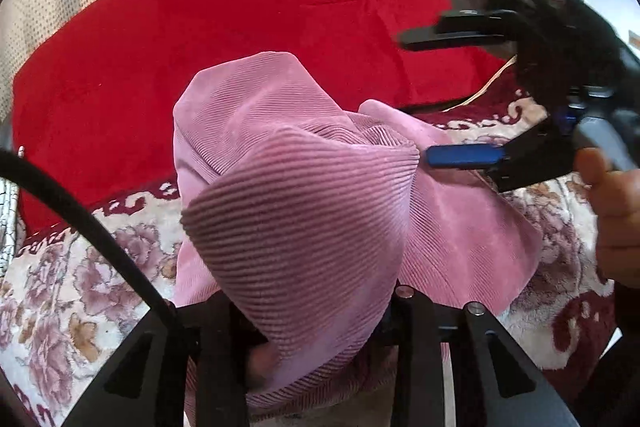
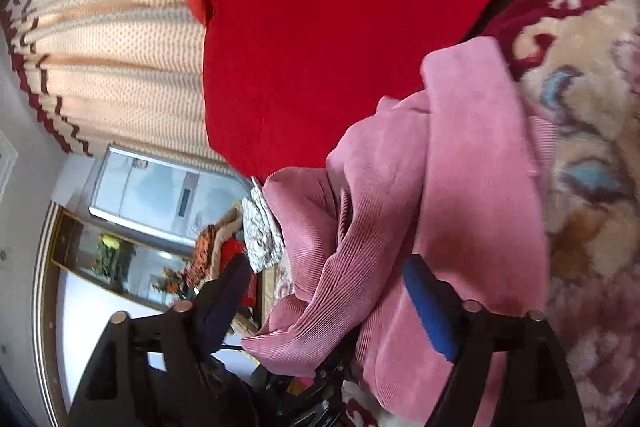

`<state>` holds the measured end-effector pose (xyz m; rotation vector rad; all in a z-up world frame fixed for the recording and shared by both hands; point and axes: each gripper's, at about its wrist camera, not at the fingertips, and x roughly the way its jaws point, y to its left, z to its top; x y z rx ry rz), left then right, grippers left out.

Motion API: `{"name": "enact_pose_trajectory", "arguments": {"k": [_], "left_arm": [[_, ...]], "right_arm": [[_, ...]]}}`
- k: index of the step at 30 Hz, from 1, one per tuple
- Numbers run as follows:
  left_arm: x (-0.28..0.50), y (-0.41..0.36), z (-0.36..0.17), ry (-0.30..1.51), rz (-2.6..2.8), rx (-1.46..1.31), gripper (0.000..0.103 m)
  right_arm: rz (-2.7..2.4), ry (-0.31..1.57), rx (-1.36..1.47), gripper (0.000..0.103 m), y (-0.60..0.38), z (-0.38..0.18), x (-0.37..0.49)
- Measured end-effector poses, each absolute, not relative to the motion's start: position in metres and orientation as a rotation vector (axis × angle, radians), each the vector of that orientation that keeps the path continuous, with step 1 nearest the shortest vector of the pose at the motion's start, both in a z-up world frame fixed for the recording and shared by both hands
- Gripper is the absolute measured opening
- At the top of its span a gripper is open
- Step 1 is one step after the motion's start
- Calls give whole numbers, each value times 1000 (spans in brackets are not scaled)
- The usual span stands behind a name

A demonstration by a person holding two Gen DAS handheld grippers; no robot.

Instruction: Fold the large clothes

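Left gripper (image 1: 320, 339) is seen at the bottom of its own view, jaws drawn narrow and clamped on a bunched fold of pink corduroy garment (image 1: 304, 211); the ribbed cloth is drawn up out of the jaws as a raised hump, hiding the pads. Cable (image 1: 88, 215), black, is seen arcing across the lower left of that view. Right gripper (image 1: 416, 99) is seen at the right edge of the left wrist view, jaws spread wide, blurred; blue pad (image 1: 464, 155) on the lower finger is noted just beside the peak of the garment fold, and contact cannot be told. Hand (image 1: 616, 211) is seen gripping the handle behind it. In the right wrist view the same gripper (image 2: 324, 291) is shown with fingers well apart; cloth is seen lying between and beyond them, not pinched. Garment (image 2: 460, 187) is seen heaped and twisted on a floral blanket (image 1: 80, 287), cream with mauve blossoms and a dark red scroll border. Red quilt (image 1: 240, 27) is seen lying beyond the garment, its edge reaching the blanket's border. Dotted beige curtain (image 2: 120, 47) is noted behind the quilt. Glass-fronted cabinet (image 2: 160, 195) is seen farther off in the right wrist view, contents too small to tell.
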<state>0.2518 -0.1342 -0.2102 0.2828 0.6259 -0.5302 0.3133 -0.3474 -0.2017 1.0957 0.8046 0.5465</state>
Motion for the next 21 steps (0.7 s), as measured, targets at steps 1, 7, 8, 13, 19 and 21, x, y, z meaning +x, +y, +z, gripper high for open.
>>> {"name": "enact_pose_trajectory", "arguments": {"k": [1,7,8,13,19,21], "left_arm": [[246,-136,-208,619,-535,286,34],[237,-130,-208,586,-557,308,34],[235,-128,-208,581,-563,307,34],[232,-116,-206,566,-594,303,35],[233,-112,-180,552,-632,256,35],[228,-122,-169,523,-648,261,35]], "right_arm": [[551,820,1078,86,-340,-202,320],[558,914,1015,89,-301,-207,361],[556,914,1010,89,-295,-207,365],[513,916,866,63,-269,-206,382],[481,832,821,16,-285,-187,369],[497,747,818,16,-299,-165,355]]}}
